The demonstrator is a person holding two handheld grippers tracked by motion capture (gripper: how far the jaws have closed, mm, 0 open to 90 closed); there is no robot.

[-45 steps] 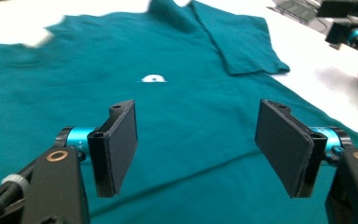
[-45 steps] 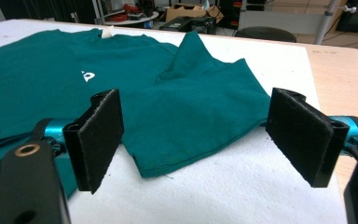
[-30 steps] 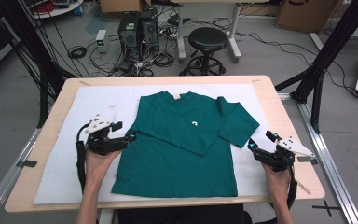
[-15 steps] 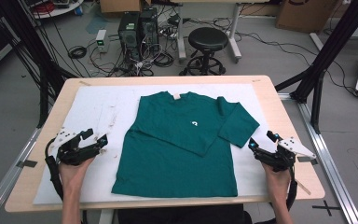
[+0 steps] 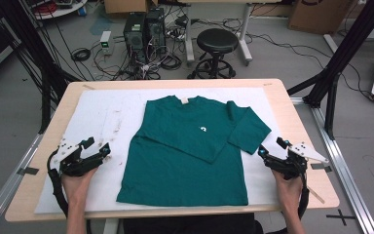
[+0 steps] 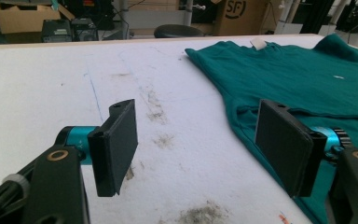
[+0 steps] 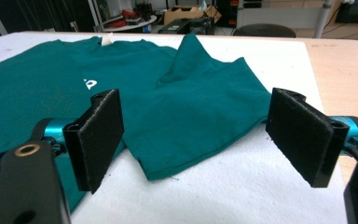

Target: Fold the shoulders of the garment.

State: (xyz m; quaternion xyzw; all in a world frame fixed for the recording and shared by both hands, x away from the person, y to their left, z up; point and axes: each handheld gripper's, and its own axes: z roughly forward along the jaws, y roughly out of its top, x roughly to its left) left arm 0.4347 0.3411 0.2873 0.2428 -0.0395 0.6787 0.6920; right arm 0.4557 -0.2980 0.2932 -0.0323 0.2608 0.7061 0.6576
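Green T-shirt [image 5: 190,146] flat on the white mat [image 5: 102,117], between two spread, empty grippers.

Left gripper [image 5: 93,152]: jaws wide apart over bare, stained mat, shirt edge just beside its right jaw (left sleeve folded in). Right gripper [image 5: 271,152]: jaws equally wide, near the sleeve [image 7: 205,107] hem, sleeve spread ahead between them, not touching. Beyond both, past the wooden table [image 5: 302,136], a black stool [image 5: 216,41].

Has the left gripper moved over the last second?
Yes. The left gripper has pulled away from the green shirt, leftward and toward the person, and now hangs open over the bare white mat near the table's left edge.
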